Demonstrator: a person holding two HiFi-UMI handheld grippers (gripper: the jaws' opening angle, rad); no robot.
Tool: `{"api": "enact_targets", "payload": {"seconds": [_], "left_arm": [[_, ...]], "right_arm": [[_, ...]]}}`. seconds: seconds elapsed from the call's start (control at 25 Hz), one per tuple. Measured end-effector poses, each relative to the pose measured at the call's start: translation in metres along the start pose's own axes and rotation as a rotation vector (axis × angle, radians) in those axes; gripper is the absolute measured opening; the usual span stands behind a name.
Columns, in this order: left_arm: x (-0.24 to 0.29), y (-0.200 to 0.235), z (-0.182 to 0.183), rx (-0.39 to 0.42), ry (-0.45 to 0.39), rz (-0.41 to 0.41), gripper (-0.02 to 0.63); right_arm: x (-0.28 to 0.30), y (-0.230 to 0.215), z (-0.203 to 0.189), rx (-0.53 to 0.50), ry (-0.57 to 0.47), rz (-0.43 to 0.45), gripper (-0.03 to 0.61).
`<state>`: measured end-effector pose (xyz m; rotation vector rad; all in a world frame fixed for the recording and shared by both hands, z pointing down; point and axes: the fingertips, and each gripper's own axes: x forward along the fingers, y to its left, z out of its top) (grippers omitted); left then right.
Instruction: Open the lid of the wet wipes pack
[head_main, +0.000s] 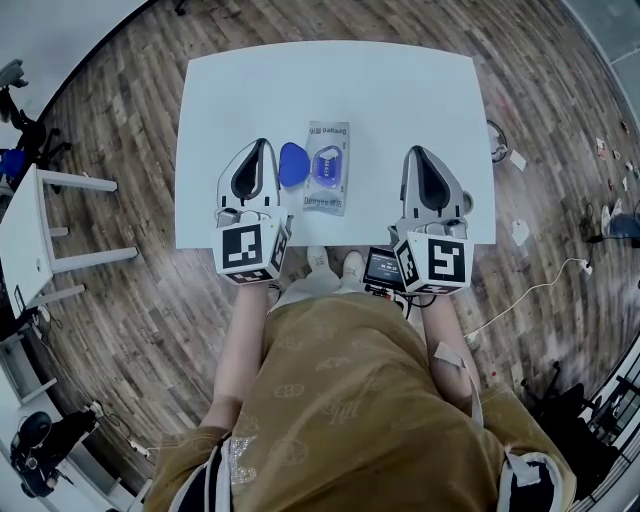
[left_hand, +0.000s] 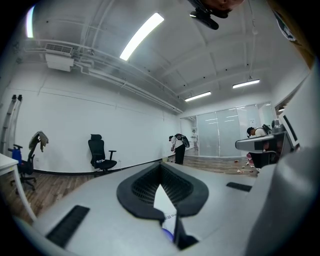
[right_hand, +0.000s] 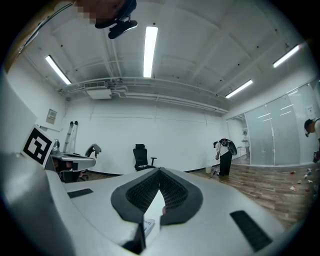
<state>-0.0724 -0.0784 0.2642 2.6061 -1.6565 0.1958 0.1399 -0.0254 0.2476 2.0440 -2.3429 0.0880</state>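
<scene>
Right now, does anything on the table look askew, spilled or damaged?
Nothing stands out. The silvery plastic wet wipes pack lies flat and intact on the white table. Its rounded blue lid is flipped open to the side, next to the left gripper. No spill or damage shows.

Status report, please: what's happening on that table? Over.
Left gripper and right gripper shut, empty, either side of wet wipes pack. Pack flat on table, blue lid flipped open leftward. Nothing in the way.
</scene>
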Motion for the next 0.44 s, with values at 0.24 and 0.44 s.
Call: {"api": "enact_targets", "payload": {"seconds": [0.24, 0.44], "left_arm": [[-0.0004, 0.0018, -0.0001, -0.004, 0.002, 0.000, 0.002], [-0.0007, 0.0076, 0.0008, -0.008, -0.003, -0.002, 0.002]], "right_arm": [[0.0010, 0.0006, 0.0000, 0.003, 0.003, 0.002, 0.009], [0.0059, 0.0040, -0.0005, 0.009, 0.002, -0.002, 0.009]]}}
